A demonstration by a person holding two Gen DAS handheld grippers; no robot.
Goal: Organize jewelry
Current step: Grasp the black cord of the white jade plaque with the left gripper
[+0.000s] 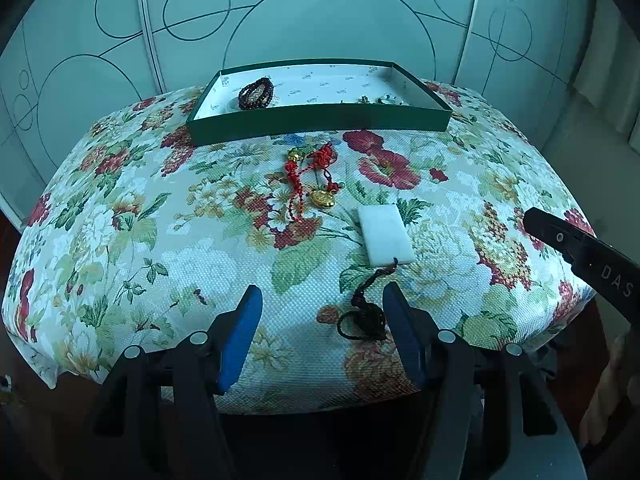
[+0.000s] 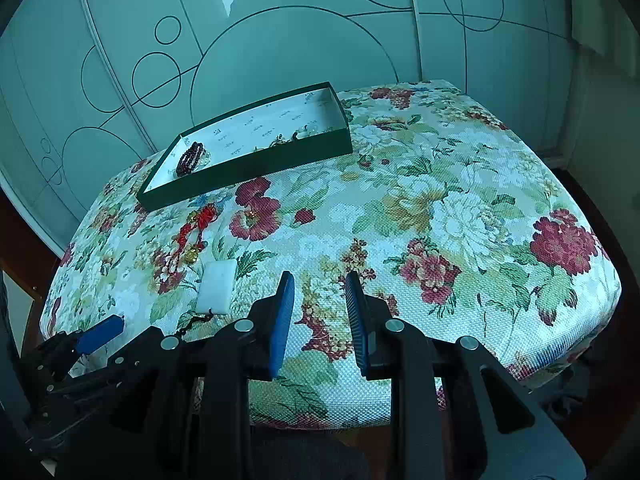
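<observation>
A white rectangular pendant (image 1: 385, 235) on a dark cord (image 1: 362, 312) lies on the floral cloth just ahead of my left gripper (image 1: 322, 300), which is open and empty; the cord's coil sits by its right finger. Red-corded gold charms (image 1: 314, 178) lie further ahead. A green tray (image 1: 320, 118) at the back holds a dark bead bracelet (image 1: 256, 94) and small pieces at its right. My right gripper (image 2: 320, 284) is open and empty over bare cloth, right of the pendant (image 2: 216, 286). The tray (image 2: 256, 162), bracelet (image 2: 191, 158) and charms (image 2: 196, 228) show there too.
The floral cloth (image 1: 160, 240) covers a raised cushion-like top with drop-offs on all sides. A glass panel wall with circle patterns (image 1: 320, 20) stands right behind the tray. The right gripper's finger (image 1: 580, 248) enters the left view at right.
</observation>
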